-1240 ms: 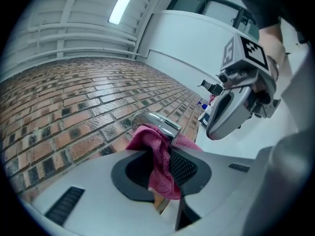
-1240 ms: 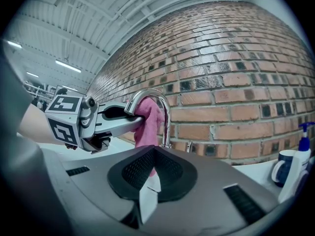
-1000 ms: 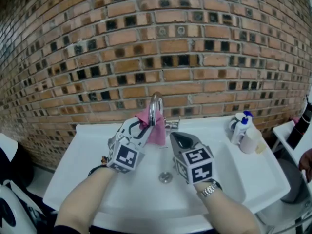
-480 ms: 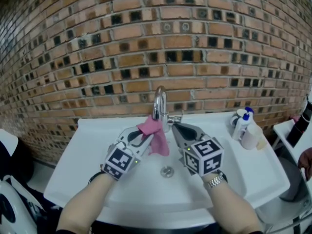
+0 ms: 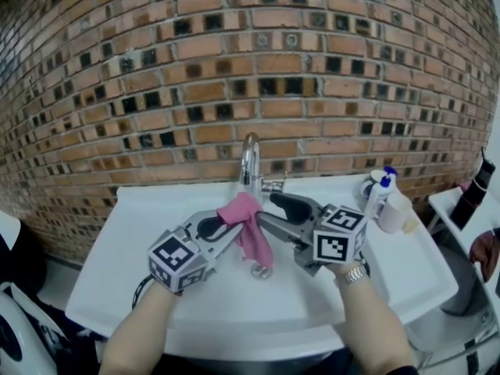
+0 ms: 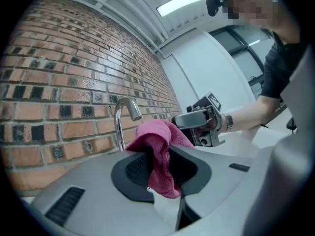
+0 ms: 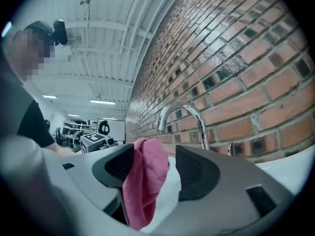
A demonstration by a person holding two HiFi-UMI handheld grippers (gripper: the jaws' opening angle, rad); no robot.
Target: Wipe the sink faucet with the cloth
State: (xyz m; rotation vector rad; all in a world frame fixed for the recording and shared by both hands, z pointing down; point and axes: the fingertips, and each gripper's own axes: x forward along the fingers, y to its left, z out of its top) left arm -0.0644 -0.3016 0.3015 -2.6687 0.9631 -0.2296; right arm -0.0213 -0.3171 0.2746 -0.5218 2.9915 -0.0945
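A chrome gooseneck faucet [image 5: 250, 161] stands at the back of the white sink [image 5: 141, 217]. In front of it, over the basin, hangs a pink cloth [image 5: 250, 229]. My left gripper [image 5: 230, 229] is shut on the cloth [image 6: 160, 136], which bunches above its pads and droops below them. My right gripper [image 5: 267, 209] points left at the cloth with its jaws opening. In the right gripper view the cloth [image 7: 145, 181] lies between the jaws against one pad, with a gap to the other. The faucet [image 7: 179, 112] rises just behind both grippers.
A brick wall runs behind the sink. The drain [image 5: 262, 272] lies below the cloth. A blue-capped white bottle [image 5: 379, 192] and a cream container [image 5: 397, 211] stand on the sink's right rim. A dark bottle [image 5: 475, 192] sits on a white surface at far right.
The left gripper has come down and away from the faucet spout, with the cloth in it. The right gripper has swung toward the cloth and its jaws, shut before, now stand apart around it.
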